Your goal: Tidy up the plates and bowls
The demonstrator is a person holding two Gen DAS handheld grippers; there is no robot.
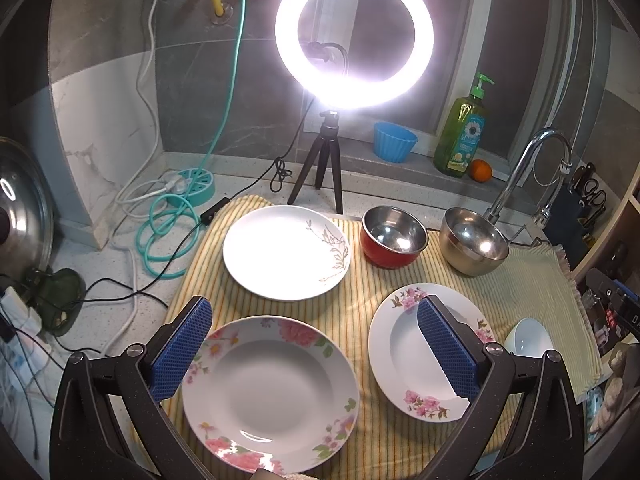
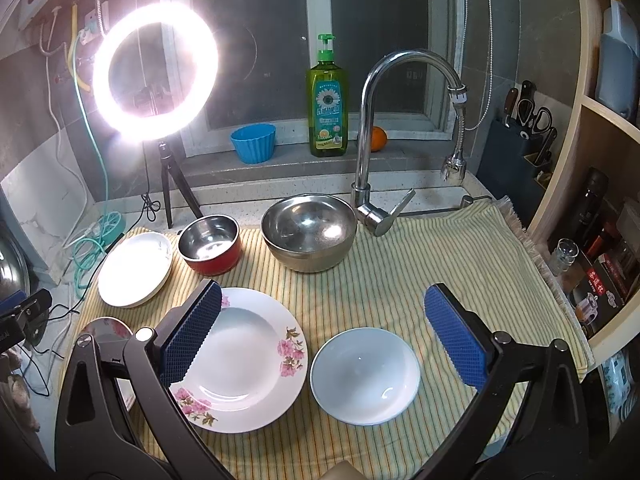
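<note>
Both sets of tongs hover wide open and empty over a striped cloth (image 2: 400, 272) on the table. Between the fingers of the left tongs (image 1: 316, 344) lies a rose-rimmed soup plate (image 1: 272, 396), with a pink-blossom plate (image 1: 404, 364) under their right finger and a gold-leaf plate (image 1: 286, 252) ahead. A white bowl (image 2: 366, 376) sits between the fingers of the right tongs (image 2: 322, 334); a red steel-lined bowl (image 2: 210, 244) and a steel bowl (image 2: 308, 232) stand beyond.
</note>
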